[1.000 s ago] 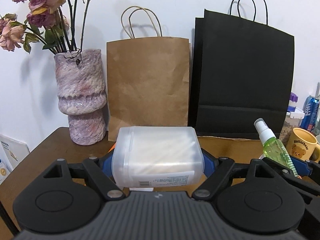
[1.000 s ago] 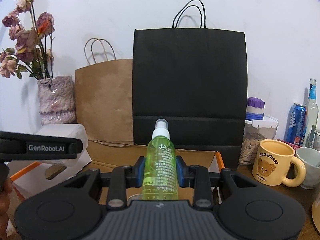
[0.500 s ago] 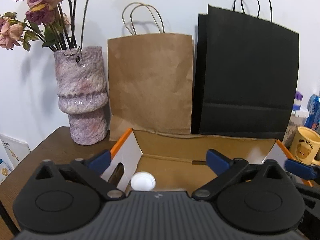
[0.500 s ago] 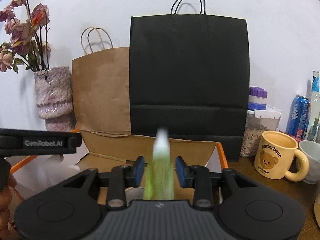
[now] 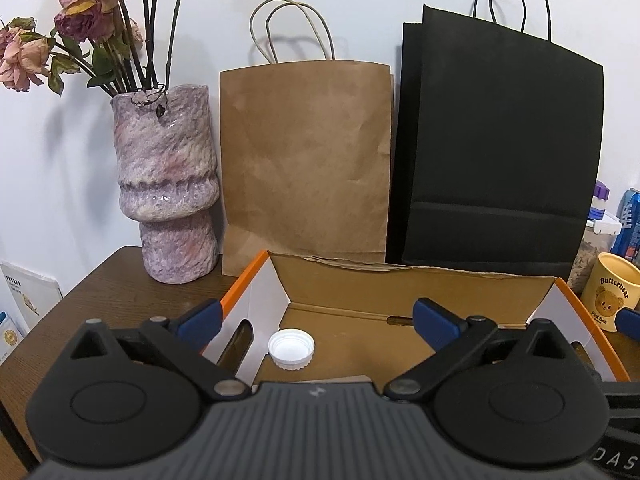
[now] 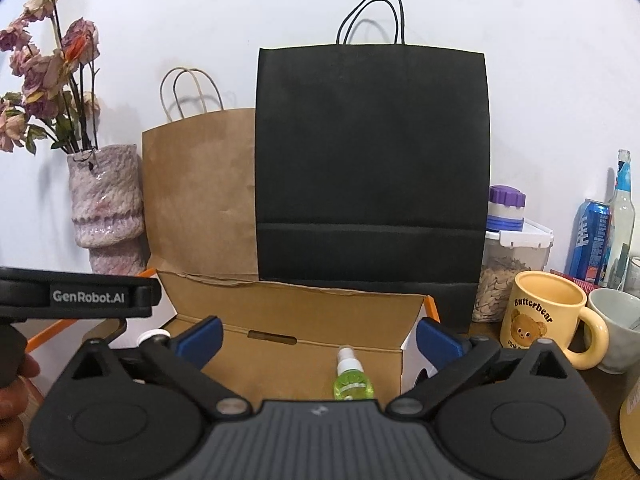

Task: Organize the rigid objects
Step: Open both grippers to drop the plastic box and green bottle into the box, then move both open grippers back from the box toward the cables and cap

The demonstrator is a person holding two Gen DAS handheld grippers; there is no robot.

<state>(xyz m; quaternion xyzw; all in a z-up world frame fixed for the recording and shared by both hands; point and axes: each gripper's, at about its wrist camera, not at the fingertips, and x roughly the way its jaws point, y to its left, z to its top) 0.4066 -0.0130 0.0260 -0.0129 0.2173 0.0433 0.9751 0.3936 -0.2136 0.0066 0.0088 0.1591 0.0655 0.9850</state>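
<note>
An open cardboard box [image 5: 400,284] with orange edges lies on the brown table in front of both grippers. My left gripper [image 5: 316,312] is open over the box with nothing between its fingers. A white screw cap [image 5: 291,349] rests on the box floor below it. My right gripper [image 6: 320,336] hangs over the same box [image 6: 300,304] with its jaws opening and nothing between them. A green spray bottle [image 6: 352,376] lies in the box under it, its lower end hidden by the gripper body. The left gripper's black body [image 6: 88,296] shows at the left of the right wrist view.
A mottled purple vase [image 5: 168,188] with dried roses, a brown paper bag [image 5: 304,160] and a black paper bag [image 5: 500,152] stand against the wall behind the box. A yellow bear mug [image 6: 544,316], a seed jar [image 6: 508,264], a blue can, a glass bottle and a white cup crowd the right.
The left gripper opened and its translucent white container dropped out of sight. The right gripper opened and the green spray bottle fell into the box. Neither hand shifted.
</note>
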